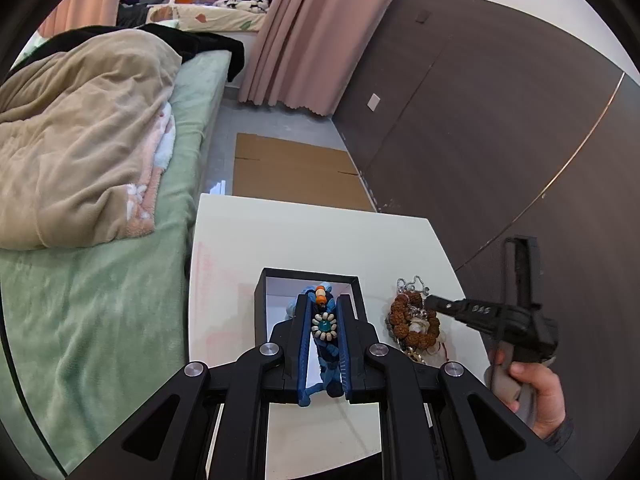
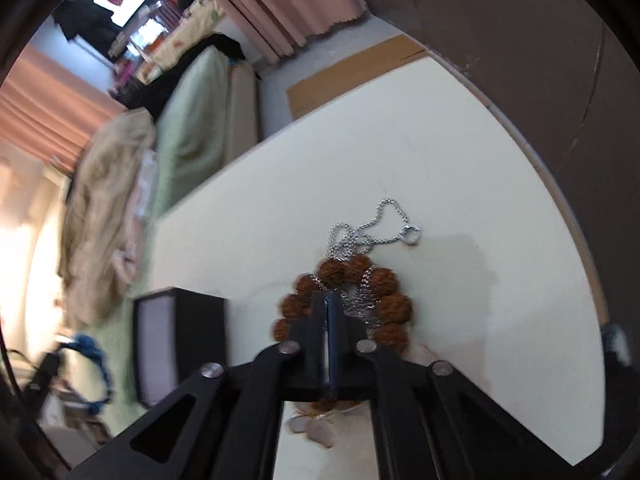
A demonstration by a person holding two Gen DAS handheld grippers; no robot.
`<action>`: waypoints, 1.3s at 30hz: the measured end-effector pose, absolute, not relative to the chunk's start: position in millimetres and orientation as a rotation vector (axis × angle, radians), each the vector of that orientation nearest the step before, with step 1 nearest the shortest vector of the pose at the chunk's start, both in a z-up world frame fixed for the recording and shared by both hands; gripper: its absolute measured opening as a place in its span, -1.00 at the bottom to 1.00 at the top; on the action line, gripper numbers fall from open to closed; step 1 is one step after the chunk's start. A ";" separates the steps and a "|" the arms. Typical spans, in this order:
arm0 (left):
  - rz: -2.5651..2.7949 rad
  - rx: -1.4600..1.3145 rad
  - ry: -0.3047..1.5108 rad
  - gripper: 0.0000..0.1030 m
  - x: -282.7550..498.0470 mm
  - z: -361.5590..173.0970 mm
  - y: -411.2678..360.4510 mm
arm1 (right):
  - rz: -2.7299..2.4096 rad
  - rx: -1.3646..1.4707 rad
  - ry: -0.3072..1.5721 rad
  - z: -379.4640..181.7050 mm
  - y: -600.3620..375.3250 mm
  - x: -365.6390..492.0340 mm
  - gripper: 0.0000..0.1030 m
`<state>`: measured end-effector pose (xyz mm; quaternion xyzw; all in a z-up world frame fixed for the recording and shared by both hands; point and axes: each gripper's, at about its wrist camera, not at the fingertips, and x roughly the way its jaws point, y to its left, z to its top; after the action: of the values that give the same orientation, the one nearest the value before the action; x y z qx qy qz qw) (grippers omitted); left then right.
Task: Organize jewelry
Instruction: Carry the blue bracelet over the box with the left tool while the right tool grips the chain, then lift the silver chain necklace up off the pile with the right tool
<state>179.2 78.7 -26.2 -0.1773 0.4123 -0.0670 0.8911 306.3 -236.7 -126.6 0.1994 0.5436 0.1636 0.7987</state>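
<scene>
A blue cord bracelet (image 1: 323,325) with a ring of white beads around a teal one and orange beads at its end is pinched in my left gripper (image 1: 324,298), which is shut on it. It hangs over an open black box (image 1: 312,273) with a white inside, on the white table (image 1: 300,232). To the box's right lies a pile: a brown seed-bead bracelet (image 1: 400,312) (image 2: 390,306) and a silver chain (image 1: 408,283) (image 2: 360,232). My right gripper (image 1: 429,302) (image 2: 328,294) is shut, its tips down at the pile's top. Whether a link is caught I cannot tell.
A bed with a green sheet (image 1: 100,300) and beige blanket (image 1: 80,140) runs along the table's left edge. Flat cardboard (image 1: 288,168) lies on the floor beyond it. Dark wall panels (image 1: 500,140) close the right side. A person's hand (image 1: 536,392) grips the right handle.
</scene>
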 end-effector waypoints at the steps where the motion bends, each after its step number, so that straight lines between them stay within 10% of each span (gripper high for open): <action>1: -0.139 -0.368 0.852 -0.75 178.3 -24.9 79.4 | 0.356 0.435 1.155 -123.1 -237.6 305.1 -0.96; 8: -0.141 -0.371 0.844 -0.75 172.9 -20.5 83.7 | 0.316 0.293 1.113 -106.4 -216.9 300.3 -0.96; 13: -0.143 -0.369 0.846 -0.75 169.8 -20.2 84.6 | 0.302 0.230 1.171 -121.8 -209.6 306.0 -0.29; 39: -0.160 -0.380 0.833 -0.75 167.6 -18.7 87.0 | 0.359 0.370 1.050 -80.3 -224.3 291.1 -0.62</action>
<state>167.6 87.0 -18.7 -0.1831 0.4017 -0.0769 0.8940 291.1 -224.3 -80.3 0.1748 0.4955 0.1694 0.8338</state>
